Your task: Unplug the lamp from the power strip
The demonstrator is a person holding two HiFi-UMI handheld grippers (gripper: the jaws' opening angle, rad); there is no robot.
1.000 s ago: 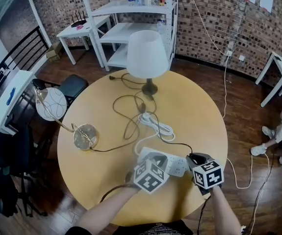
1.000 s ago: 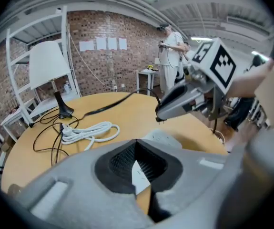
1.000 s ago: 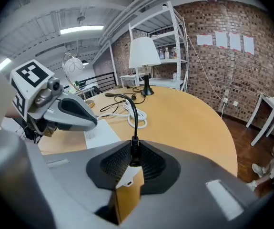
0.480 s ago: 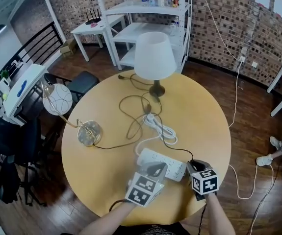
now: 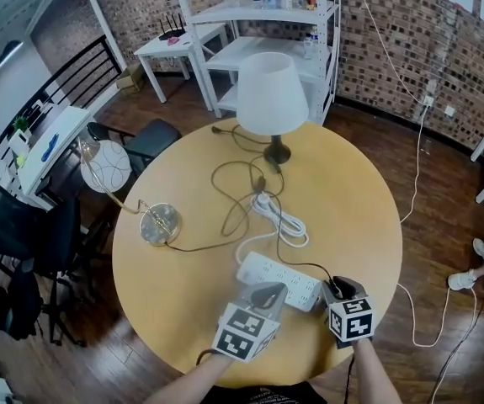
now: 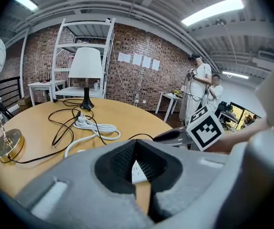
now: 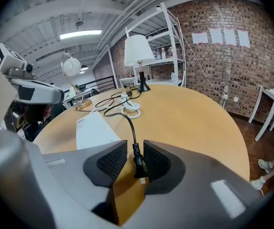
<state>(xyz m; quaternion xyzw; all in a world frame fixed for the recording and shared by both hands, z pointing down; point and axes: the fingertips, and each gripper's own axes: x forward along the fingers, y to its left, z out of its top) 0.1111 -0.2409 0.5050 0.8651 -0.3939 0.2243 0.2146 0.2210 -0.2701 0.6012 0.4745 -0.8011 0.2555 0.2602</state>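
The white-shaded lamp stands at the table's far side, and its black cord runs to my right gripper. The white power strip lies near the front edge. My right gripper sits just right of the strip. Its jaws have just been opening. In the right gripper view the black plug lies out of the strip between the pads of that gripper, with a gap at the left pad. My left gripper hovers over the strip's near edge. Its tips meet, and a corner of the strip shows beneath them.
A brass lamp base with a wire globe leans off the table's left edge. The strip's white cable lies coiled mid-table among black cords. A white shelf unit stands behind. Two people stand far right.
My left gripper has lifted off the power strip, pulled back toward me and rolled. My right gripper has sunk slightly beside the strip's right end.
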